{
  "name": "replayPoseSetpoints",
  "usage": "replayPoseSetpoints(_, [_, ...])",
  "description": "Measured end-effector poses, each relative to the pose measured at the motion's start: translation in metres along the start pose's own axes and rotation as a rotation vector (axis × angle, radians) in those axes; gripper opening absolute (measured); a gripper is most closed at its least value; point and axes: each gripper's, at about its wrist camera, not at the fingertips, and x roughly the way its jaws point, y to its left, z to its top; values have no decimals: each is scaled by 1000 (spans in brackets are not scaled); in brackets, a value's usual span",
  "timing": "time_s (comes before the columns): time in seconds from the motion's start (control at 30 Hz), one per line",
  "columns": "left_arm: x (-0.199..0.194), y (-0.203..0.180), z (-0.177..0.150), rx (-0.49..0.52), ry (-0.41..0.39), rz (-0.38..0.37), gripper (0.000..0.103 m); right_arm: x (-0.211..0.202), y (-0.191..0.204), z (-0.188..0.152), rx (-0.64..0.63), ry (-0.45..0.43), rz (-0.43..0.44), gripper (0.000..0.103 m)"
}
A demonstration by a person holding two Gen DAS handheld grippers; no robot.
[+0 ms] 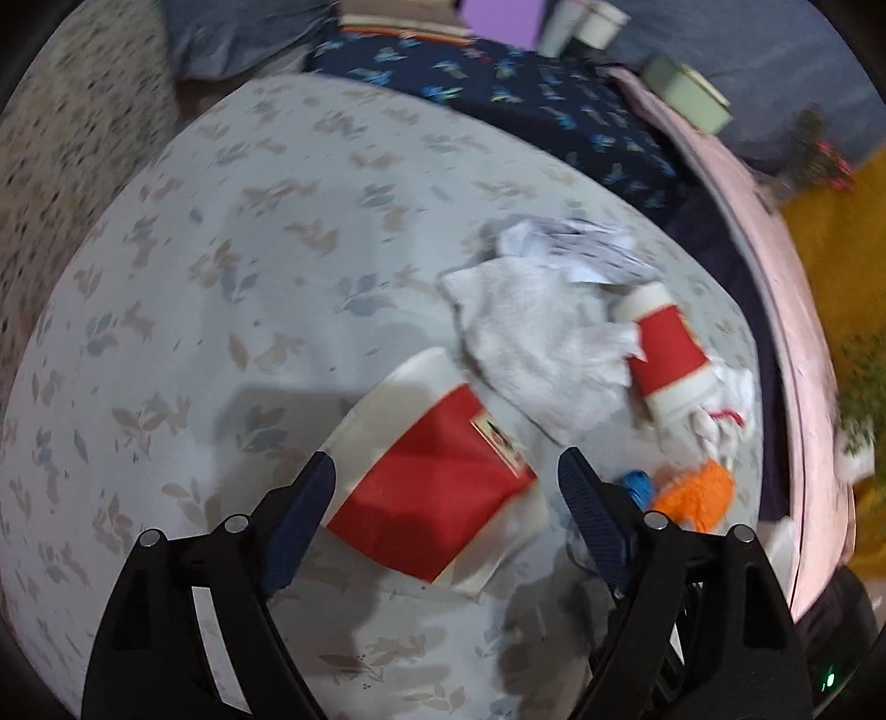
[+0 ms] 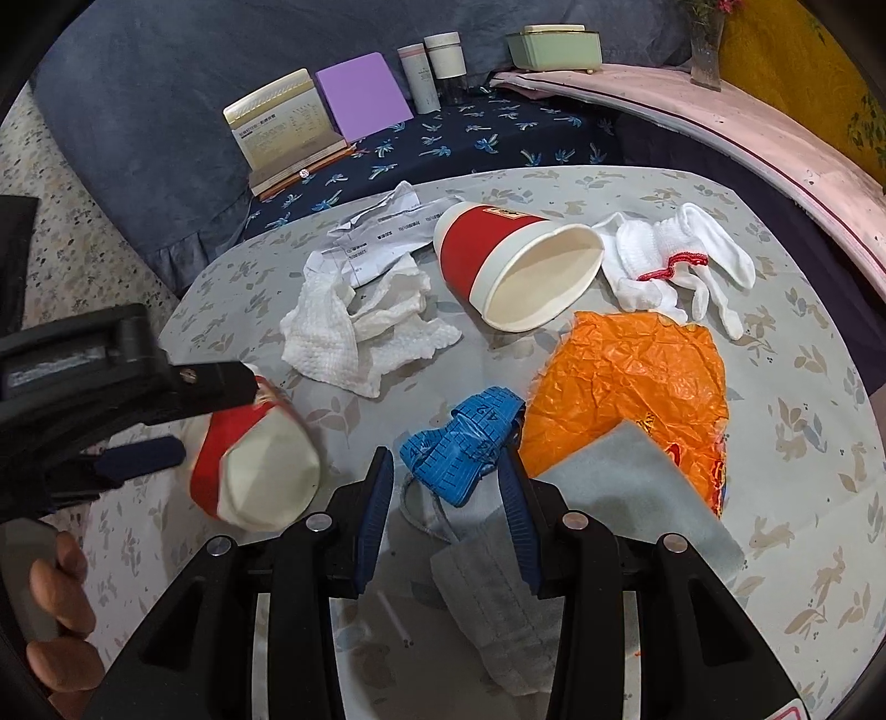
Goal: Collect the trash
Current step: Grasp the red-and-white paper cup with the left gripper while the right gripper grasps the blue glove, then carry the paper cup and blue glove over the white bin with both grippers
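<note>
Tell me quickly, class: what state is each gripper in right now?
Left gripper: open, fingers either side of a crushed red paper cup, not pressing it.
Right gripper: part open over a blue measuring tape; whether it grips cannot be told.

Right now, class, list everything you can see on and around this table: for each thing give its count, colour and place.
paper cups: two, red and cream, on their sides; one mid-table, one between the left gripper's jaws
paper towel: one, white, crumpled, left of the mid-table cup
printed paper: one, white, behind the towel
gloves: white, red trim, far right
plastic bag: one, orange, right
tape measure: one, blue, centre front
grey cloth: one, front right
face mask: one, grey, front
calendar, purple board, two jars, green box: behind the table
left gripper: open
right gripper: over the mask
hand: lower left
</note>
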Motion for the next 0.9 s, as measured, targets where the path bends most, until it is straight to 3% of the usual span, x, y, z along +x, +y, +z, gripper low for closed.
replayPoseSetpoints(0.13, [6, 6, 3, -87, -6, 99, 84, 8, 0, 3, 2, 10, -7, 39])
replayPoseSetpoints(0.27, [30, 20, -2, -156, 93, 72, 83, 15, 1, 4, -1, 13, -16, 39])
replayPoseSetpoints(0.37, [26, 14, -8, -84, 56, 95, 81, 15, 1, 4, -6, 8, -17, 33])
replayPoseSetpoints(0.53, [21, 5, -19, -5, 58, 59, 76, 10, -2, 5, 12, -6, 6, 23])
replayPoseSetpoints(0.9, [-18, -27, -36, 106, 6, -39, 73, -48, -19, 13, 44, -143, -7, 21])
